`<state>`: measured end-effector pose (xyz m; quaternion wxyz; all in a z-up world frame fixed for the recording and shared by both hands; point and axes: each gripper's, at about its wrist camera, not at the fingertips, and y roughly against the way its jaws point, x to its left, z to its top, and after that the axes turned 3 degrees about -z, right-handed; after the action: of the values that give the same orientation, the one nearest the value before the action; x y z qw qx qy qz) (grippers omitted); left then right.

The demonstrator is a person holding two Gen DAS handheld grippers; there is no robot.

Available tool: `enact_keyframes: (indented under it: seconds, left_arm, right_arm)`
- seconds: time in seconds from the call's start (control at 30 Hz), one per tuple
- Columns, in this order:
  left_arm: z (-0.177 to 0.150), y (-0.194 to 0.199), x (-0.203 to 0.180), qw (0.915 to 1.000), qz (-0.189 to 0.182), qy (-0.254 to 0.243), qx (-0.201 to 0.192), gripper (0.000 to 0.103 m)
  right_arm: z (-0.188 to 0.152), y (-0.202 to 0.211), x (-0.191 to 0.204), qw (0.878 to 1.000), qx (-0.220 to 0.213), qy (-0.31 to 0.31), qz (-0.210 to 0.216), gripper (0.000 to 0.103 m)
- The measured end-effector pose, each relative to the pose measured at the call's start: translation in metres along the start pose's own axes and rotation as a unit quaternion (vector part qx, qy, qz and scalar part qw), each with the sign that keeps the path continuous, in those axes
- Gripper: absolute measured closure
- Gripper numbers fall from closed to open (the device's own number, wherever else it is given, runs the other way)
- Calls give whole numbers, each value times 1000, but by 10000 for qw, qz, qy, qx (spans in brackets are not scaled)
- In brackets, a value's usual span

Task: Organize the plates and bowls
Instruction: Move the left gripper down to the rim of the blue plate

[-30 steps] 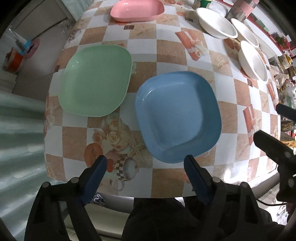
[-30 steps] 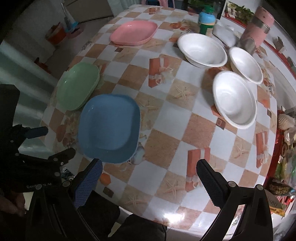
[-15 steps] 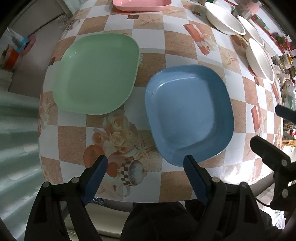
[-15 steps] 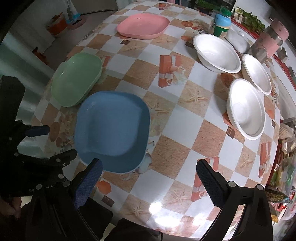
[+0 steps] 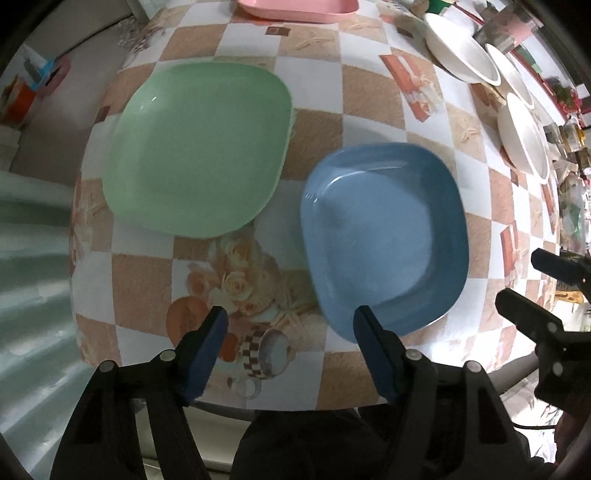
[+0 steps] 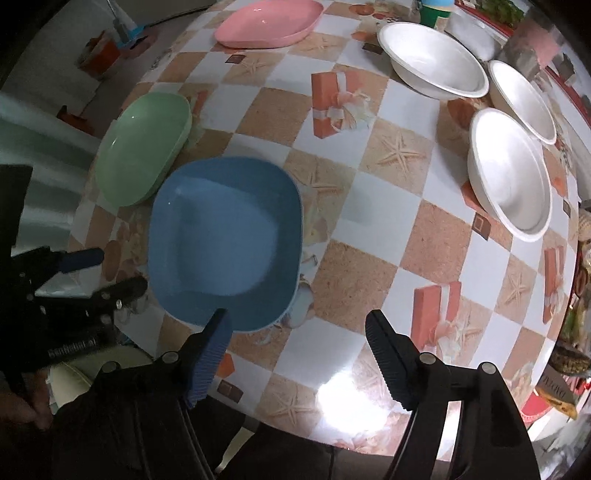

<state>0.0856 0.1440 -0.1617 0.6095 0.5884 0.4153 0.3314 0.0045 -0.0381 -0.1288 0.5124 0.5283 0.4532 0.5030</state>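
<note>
The left tongs (image 5: 290, 325) point down over the near edge of the surface (image 5: 373, 92), jaws closing with only the patterned cloth between them; the right-hand finger sits at the near rim of the blue plate (image 5: 384, 236) without gripping it, as far as the view shows. The right tongs (image 6: 297, 328) also point down, jaws closing on nothing, their left finger just over the same plate's near rim. Both seem to be converging on that plate, probably because it lies nearest and is the handiest to lift first.

From the left wrist view, the green plate (image 5: 197, 147) lies at ten o'clock of the blue one, close but apart, and the pink plate (image 5: 299, 9) is far off at twelve o'clock. In the right wrist view, three white bowls (image 6: 509, 177) cluster at two o'clock, separate and upright. The plates lie spread out singly, so I judge stacking has not yet begun; like shapes sit near each other, which should make nesting simple.
</note>
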Motion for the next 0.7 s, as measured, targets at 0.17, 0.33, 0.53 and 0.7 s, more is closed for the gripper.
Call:
enact_keyframes:
  seconds: [0.17,0.33,0.53,0.7]
  left_arm:
    - [8,-3,-4,9999,-21,-119,63,29]
    - [9,-13,-1,9999,40,-58,138,30]
    - [10,-31,-16,9998,83,-11,156,32]
    - [8,-35,-27,9997,182,-130,3,32]
  right_arm:
    - [4,7,0,9999,-136,81,-38,26]
    - [10,3,0,9998,-147,94,-31,26]
    - [23,-25,4,9998,120,178,-23,42]
    - [30,-39,2,9997,235,79,3,42]
